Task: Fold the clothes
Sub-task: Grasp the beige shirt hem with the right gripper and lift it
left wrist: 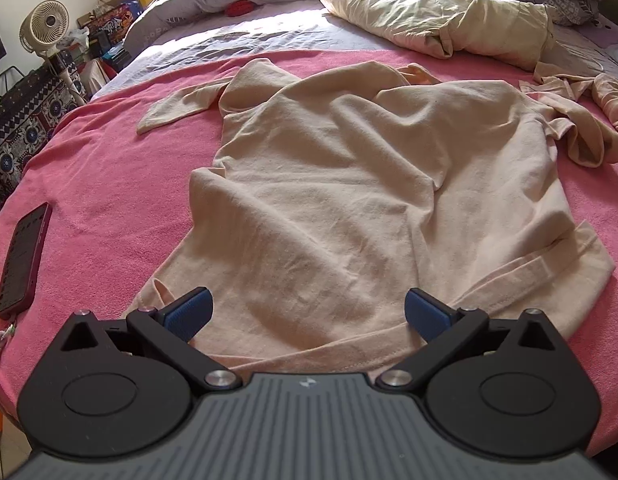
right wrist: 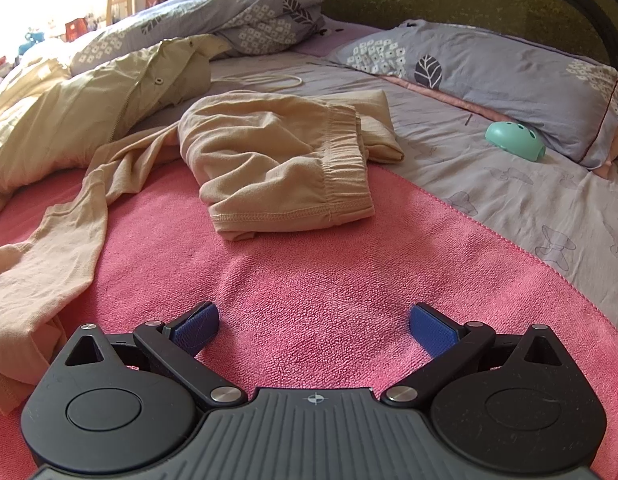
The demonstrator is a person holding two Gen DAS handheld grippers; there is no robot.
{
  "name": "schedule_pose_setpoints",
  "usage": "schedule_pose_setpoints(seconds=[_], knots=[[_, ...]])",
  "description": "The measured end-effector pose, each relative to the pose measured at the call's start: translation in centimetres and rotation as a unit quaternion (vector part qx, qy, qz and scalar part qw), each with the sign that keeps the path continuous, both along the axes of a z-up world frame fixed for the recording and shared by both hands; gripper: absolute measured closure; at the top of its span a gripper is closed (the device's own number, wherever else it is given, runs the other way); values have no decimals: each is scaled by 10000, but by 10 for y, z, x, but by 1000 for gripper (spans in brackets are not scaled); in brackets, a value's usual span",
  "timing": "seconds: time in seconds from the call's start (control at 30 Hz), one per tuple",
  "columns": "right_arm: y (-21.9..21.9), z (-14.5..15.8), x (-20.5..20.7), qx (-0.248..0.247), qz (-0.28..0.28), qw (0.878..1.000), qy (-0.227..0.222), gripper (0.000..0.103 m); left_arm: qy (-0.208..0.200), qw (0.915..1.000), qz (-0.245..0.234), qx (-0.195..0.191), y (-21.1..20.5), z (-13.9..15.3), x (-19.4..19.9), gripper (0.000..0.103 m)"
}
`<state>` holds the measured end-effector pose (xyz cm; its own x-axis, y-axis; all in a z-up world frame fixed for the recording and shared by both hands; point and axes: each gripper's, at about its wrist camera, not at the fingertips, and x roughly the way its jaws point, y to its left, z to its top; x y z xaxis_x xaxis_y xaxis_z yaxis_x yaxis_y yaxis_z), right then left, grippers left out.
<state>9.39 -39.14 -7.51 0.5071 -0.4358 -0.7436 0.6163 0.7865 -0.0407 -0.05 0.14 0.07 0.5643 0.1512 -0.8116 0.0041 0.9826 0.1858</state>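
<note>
1. Two grippers are over a bed, and both have their blue pads spread wide with nothing between them.
2. The left gripper (left wrist: 307, 314) hangs just above the bottom edge of a beige shirt (left wrist: 349, 200).
3. The shirt lies wrinkled and spread out on a pink towel (left wrist: 101, 184), with one sleeve sticking out to the left.
4. A phone in a dark red case (left wrist: 23, 256) rests on the towel, well to the left of the shirt.
5. The right gripper (right wrist: 313, 330) hangs over a bare part of the pink towel.
6. Beige pants (right wrist: 277, 160) sit folded in a small pile ahead of it, partly on the towel and partly on the grey sheet (right wrist: 509, 184).
7. A long beige sleeve (right wrist: 49, 248) lies to its left.
8. A small green thing (right wrist: 515, 140) sits beside a grey pillow (right wrist: 489, 72).
9. A cream jacket (right wrist: 89, 108) is bunched up far back on the left.
</note>
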Motion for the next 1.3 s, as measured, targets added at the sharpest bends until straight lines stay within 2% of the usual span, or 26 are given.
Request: schedule_pose_setpoints(seconds=[0.1, 0.17, 0.27, 0.33, 0.37, 0.43, 0.47, 0.53, 0.57, 0.6, 0.63, 0.7, 0.73, 0.83, 0.97, 1.07, 1.2, 1.3], knots=[[9, 10, -5, -67, 558, 9980, -274, 3, -180, 9995, 12, -273, 16, 7, -5, 0], [22, 25, -15, -211, 1088, 9918, -631, 3, -300, 9985, 21, -455, 26, 12, -8, 0], [74, 61, -73, -185, 2110, 9651, -1543, 3, -433, 9954, 19, -859, 50, 18, -12, 0], [106, 71, -92, 58, 2735, 9460, -1741, 3, -502, 9915, 6, -1199, 72, 20, -14, 0], [120, 71, -98, 123, 3047, 9362, -1748, 3, -620, 9917, -4, -1128, 78, 21, -22, 0], [148, 66, -103, 105, 3636, 9170, -1639, 3, -812, 9950, -58, -571, 68, 22, -37, 0], [161, 59, -102, 3, 3826, 9116, -1504, 3, -857, 9954, -106, -414, 65, 23, -41, 0], [184, 46, -100, -201, 4149, 9016, -1204, 3, -925, 9945, -248, -428, 70, 24, -47, 0], [192, 40, -98, -202, 4209, 9003, -1088, 7, -955, 9938, -303, -492, 72, 24, -50, 0], [193, 35, -96, 4, 4218, 9011, -1001, 27, -962, 9932, -351, -562, 73, 24, -53, 0], [192, 35, -95, 313, 4178, 9026, -982, 38, -947, 9928, -395, -623, 75, 25, -55, 0], [193, 42, -100, 561, 4030, 9080, -996, 78, -906, 9928, -431, -657, 77, 24, -56, 0], [196, 47, -104, 477, 4024, 9092, -959, 82, -891, 9932, -420, -625, 77, 23, -55, 0], [200, 66, -124, 181, 4089, 9072, -971, 86, -883, 9934, -389, -613, 79, 22, -54, 0], [190, 92, -156, 50, 4210, 9015, -1005, 87, -936, 9921, -445, -711, 83, 24, -55, 0], [186, 106, -178, -142, 4420, 8922, -918, 87, -952, 9915, -503, -737, 84, 24, -56, 0], [193, 103, -201, -236, 4729, 8792, -525, 87, -962, 9909, -570, -750, 83, 24, -56, 0], [203, 79, -215, -209, 5037, 8636, 30, 87, -971, 9906, -621, -736, 83, 24, -54, 0]])
